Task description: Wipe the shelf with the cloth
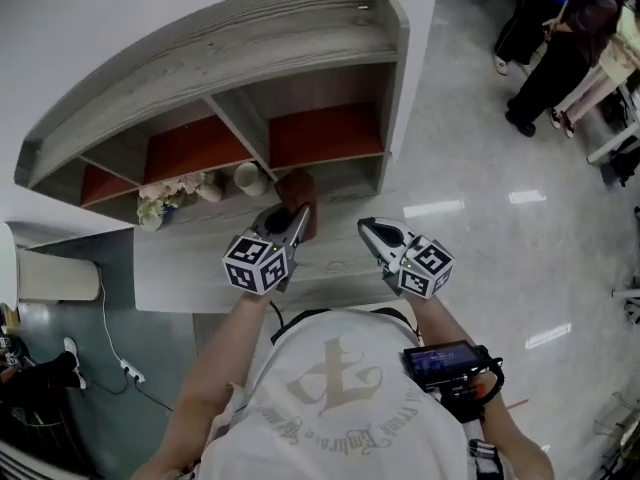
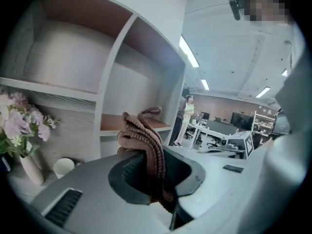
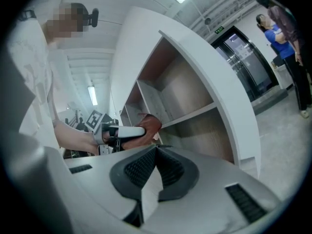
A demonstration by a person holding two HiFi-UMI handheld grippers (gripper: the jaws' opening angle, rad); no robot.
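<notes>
Gray shelf (image 1: 300,58) is holding flowers (image 1: 165,196) and 1 cup (image 1: 250,178), just left of the brown cloth (image 1: 298,196). Left gripper (image 1: 296,218) is pinching that cloth by the bottom ledge; right gripper (image 1: 366,228) is hanging near, pressed together, empty.

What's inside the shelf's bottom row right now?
A vase of flowers and a white cup, left of the cloth that the left gripper grips. The spot behind the cloth is covered.
</notes>
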